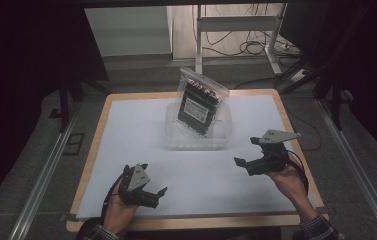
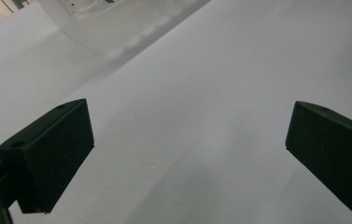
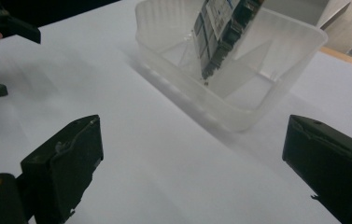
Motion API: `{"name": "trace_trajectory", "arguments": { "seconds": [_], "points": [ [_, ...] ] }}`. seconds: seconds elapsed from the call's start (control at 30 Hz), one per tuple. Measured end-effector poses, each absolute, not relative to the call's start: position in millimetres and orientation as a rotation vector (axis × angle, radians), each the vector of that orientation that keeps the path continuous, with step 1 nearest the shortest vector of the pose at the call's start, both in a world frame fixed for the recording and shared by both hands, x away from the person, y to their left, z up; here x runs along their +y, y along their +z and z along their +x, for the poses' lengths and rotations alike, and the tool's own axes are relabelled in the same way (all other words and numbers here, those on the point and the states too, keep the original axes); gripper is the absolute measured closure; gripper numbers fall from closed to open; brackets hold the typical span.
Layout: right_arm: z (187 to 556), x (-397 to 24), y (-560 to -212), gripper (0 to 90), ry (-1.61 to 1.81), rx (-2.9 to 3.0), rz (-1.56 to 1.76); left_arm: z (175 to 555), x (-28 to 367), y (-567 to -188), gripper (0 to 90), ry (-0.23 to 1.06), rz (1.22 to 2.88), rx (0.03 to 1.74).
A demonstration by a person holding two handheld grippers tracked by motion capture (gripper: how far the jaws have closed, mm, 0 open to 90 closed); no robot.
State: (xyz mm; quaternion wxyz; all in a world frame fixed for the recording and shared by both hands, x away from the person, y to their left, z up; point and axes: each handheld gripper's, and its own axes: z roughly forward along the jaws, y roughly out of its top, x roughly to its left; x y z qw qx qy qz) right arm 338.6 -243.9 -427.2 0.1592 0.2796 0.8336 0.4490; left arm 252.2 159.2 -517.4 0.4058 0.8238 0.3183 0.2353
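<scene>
Both your grippers, left [image 1: 152, 186] and right [image 1: 246, 151], gape empty; grab the bag [image 1: 199, 101] carelessly and the tub [image 1: 199, 141] tips

A wooden table [image 1: 92, 165] carries a white sheet [image 1: 141, 135], on which a clear plastic tub [image 1: 198, 139] stands.

Dim, murky surroundings — the white table sheet [image 1: 141, 145] is evenly lit, shadows soft — close jaws slightly blurred.
</scene>
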Motion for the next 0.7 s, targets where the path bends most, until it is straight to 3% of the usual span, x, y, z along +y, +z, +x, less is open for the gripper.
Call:
{"name": "trace_trajectory", "arguments": {
  "seconds": [0.7],
  "points": [
    [322.5, -281.0, -460.8, 3.3, 1.245, 2.350, 0.913, 252.1, 158.7, -517.9, 0.6, 0.607, 2.093, 0.805]
  ]
}}
